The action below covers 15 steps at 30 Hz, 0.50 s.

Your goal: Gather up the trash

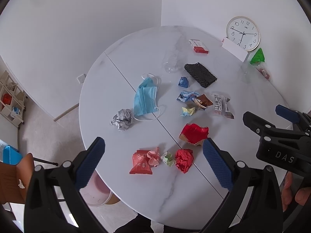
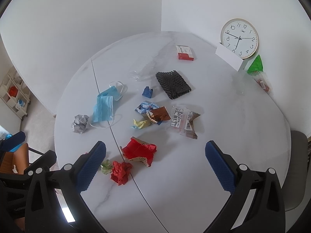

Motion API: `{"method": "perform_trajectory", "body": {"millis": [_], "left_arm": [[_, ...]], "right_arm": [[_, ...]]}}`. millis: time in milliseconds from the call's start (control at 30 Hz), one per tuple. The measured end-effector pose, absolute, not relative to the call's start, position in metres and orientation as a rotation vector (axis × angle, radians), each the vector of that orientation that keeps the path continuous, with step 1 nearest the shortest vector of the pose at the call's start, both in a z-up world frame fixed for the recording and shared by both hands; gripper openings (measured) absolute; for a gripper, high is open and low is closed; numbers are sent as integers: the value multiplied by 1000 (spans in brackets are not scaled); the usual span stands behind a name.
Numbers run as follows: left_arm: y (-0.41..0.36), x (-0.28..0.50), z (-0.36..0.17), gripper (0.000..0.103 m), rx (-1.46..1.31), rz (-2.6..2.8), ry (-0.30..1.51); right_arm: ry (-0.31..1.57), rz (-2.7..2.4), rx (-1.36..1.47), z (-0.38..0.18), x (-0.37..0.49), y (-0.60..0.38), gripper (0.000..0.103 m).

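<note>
White marble table [image 1: 120,81] still carries all the litter; left tool [image 1: 153,163] and right tool [image 2: 155,163] hover spread, empty.

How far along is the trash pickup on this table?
Nothing looks collected yet. Both the left gripper and right gripper hover open and empty. The blue face mask, crumpled red paper ball and torn red carton lie on the white marble table.

Both cameras look down from above at the same round white table [image 1: 120,81], each between its own two blue fingers. The left view sits a bit more to the left and sees the right gripper [image 1: 270,120] at its edge. Both views share the clock [image 2: 239,38] and the blue mask [image 1: 144,99].
</note>
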<state>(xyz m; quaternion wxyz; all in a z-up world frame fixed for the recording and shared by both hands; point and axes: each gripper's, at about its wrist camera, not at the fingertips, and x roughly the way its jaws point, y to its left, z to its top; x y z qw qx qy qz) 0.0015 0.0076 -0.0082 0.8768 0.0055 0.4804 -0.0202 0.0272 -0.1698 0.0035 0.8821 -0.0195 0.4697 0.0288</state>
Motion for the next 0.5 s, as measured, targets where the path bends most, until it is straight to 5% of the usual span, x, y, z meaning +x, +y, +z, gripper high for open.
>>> {"method": "perform_trajectory", "body": {"millis": [500], "left_arm": [[8, 3, -8, 96, 10, -42, 1007]], "right_arm": [[984, 67, -38, 4, 28, -168, 101]]}}
